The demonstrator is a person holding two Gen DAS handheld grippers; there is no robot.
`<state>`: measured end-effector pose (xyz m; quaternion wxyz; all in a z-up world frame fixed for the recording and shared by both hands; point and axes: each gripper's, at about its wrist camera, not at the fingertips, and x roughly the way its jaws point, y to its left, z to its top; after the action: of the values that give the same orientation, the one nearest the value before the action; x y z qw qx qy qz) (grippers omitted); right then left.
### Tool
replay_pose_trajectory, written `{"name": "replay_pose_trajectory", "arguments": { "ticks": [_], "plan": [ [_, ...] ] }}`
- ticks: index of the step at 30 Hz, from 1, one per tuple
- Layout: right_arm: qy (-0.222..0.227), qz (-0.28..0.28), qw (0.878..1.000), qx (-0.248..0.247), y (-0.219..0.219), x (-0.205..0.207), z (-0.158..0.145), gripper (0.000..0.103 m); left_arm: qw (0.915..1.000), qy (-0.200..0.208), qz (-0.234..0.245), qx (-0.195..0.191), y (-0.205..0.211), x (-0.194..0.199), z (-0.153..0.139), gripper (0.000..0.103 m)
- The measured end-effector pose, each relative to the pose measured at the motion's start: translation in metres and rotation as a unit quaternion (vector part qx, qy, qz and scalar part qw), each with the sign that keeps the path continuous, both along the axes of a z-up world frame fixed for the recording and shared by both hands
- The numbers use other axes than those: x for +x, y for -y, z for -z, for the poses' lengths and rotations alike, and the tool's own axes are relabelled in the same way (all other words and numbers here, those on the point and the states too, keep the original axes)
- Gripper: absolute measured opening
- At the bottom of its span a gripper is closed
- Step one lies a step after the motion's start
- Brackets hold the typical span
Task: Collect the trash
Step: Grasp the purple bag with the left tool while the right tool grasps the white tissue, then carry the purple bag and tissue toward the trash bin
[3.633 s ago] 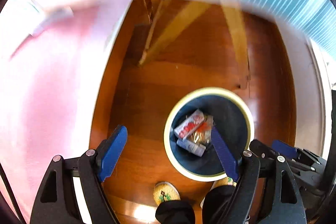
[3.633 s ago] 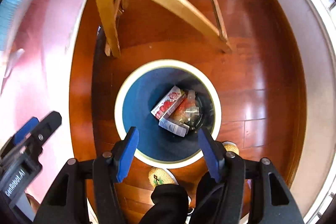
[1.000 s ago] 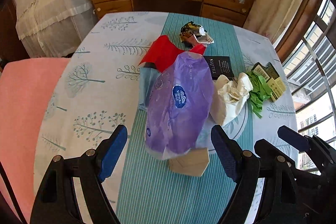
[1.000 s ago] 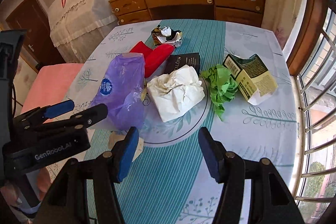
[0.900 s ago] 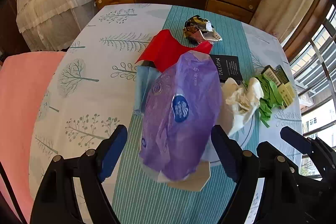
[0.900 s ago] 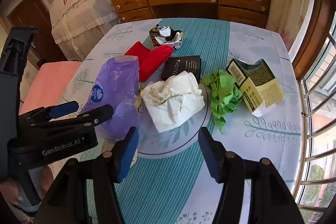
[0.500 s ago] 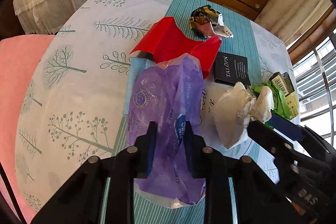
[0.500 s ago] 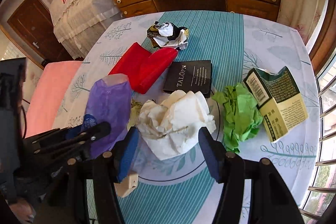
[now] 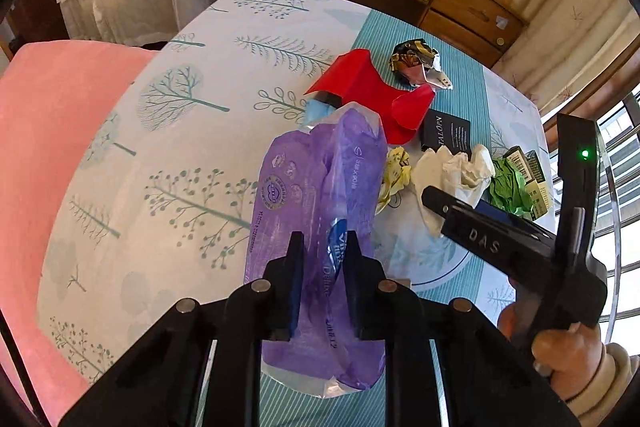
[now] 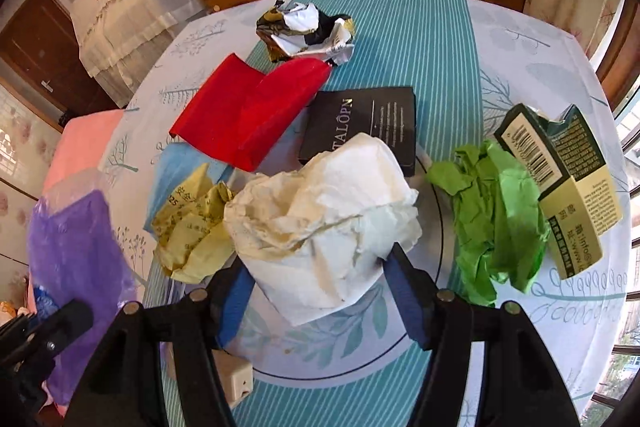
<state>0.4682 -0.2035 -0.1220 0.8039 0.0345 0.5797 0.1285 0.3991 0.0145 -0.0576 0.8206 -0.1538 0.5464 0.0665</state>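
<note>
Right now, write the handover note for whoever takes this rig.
Left hand-held gripper: pinched on the purple plastic bag, jaws closing the last bit.
Right hand-held gripper: straddling the crumpled white paper, jaws opening, pads not pressing.
Also on the table: red wrapper, foil wrapper, black box, yellow paper, green paper, torn carton.
Done: bag gripped.
Left: grip the white paper, bin both, clear the rest. No bin in view.
</note>
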Motion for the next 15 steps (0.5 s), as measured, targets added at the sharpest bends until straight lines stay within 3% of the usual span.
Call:
{"name": "replay_pose_trajectory", "arguments": {
  "ticks": [6,15],
  "plan": [
    [0.017,0.002,1.000,0.011,0.008,-0.011,-0.011,0.051,0.9999,0.012,-0.010,-0.002,-0.006,-0.015,-0.014,0.017],
    [0.036,0.013,0.998,0.043,0.016,-0.055,-0.053,0.050,0.9995,0.029,0.011,0.002,-0.006,-0.045,-0.040,0.017]
  ]
}}
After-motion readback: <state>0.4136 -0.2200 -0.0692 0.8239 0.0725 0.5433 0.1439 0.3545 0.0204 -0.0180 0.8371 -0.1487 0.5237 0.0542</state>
